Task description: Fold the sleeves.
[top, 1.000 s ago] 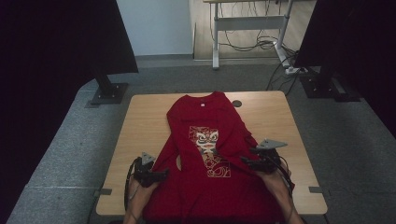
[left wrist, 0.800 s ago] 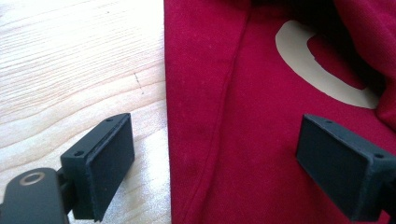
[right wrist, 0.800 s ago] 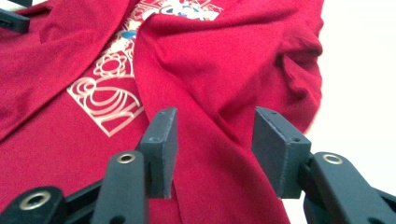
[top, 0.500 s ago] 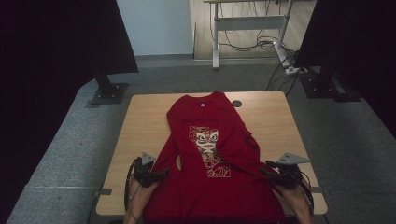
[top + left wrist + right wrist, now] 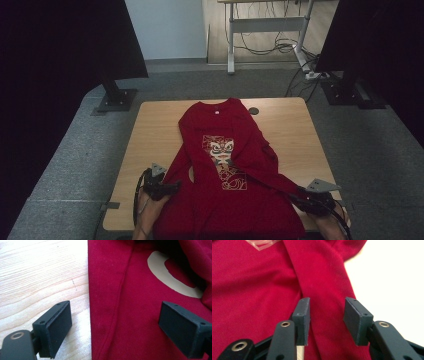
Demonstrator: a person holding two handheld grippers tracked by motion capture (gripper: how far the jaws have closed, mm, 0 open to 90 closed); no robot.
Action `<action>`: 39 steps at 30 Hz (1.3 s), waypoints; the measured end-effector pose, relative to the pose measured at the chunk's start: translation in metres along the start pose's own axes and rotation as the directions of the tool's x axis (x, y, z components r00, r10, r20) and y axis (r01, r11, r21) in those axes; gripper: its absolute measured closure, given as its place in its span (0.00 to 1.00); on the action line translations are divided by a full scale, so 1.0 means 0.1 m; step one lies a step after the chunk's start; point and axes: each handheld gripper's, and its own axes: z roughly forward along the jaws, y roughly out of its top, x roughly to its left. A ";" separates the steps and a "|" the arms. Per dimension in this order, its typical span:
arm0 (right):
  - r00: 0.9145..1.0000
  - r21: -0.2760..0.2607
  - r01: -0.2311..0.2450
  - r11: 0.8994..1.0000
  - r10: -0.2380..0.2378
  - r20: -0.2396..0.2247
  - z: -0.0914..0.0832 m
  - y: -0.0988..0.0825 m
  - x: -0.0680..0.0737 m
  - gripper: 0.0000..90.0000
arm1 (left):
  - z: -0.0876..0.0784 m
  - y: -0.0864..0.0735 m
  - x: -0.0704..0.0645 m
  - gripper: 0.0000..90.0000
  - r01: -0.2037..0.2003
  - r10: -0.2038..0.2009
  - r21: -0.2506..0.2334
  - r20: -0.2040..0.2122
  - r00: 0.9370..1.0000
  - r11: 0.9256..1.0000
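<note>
- The red T-shirt lies face up on the wooden desk, collar at the far end, hem at my near edge, lion-mask print showing.
- Its sleeves are already turned in across the body; I judge the fold begun but far from finished, with the lower half not yet doubled up.
- My left claw rests at the shirt's left edge, jaws wide apart; in the left gripper view the side seam lies between the pads, gripped by neither.
- My right claw sits at the lower right, jaws partly apart and just now closing; a band of folded cloth runs between them, not yet pinched.
- Remaining: secure both edges, then lift and fold.
- Surroundings: a small dark disc near the collar, stand bases on the floor. Nothing blocks the fold path.
</note>
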 end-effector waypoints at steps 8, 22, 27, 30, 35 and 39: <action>0.997 -0.046 -0.082 0.996 0.082 -0.004 -0.08 -0.06 -0.04 0.97 | 0.00 0.00 0.00 0.13 0.002 -0.002 0.000 -0.001 1.000 1.000; 0.952 -0.168 -0.211 0.963 0.163 -0.257 -0.36 0.23 0.12 0.98 | 0.00 0.00 0.00 0.13 0.003 -0.003 0.000 -0.002 1.000 1.000; 0.912 -0.182 -0.210 0.961 0.125 -0.390 -0.31 0.40 0.37 0.98 | 0.00 0.00 0.00 0.13 0.002 -0.002 0.000 -0.002 1.000 1.000; 0.906 -0.183 -0.208 0.961 0.118 -0.407 -0.30 0.42 0.42 0.98 | 0.00 0.00 0.00 0.13 0.002 -0.002 0.000 -0.002 1.000 1.000; 0.839 -0.211 -0.182 0.960 0.040 -0.542 -0.26 0.60 0.77 0.98 | 0.00 0.00 0.00 0.13 0.002 -0.002 0.000 -0.002 1.000 1.000; 0.832 -0.215 -0.173 0.961 0.026 -0.554 -0.25 0.63 0.82 0.98 | 0.00 0.00 0.00 0.13 0.004 -0.004 -0.001 -0.001 1.000 1.000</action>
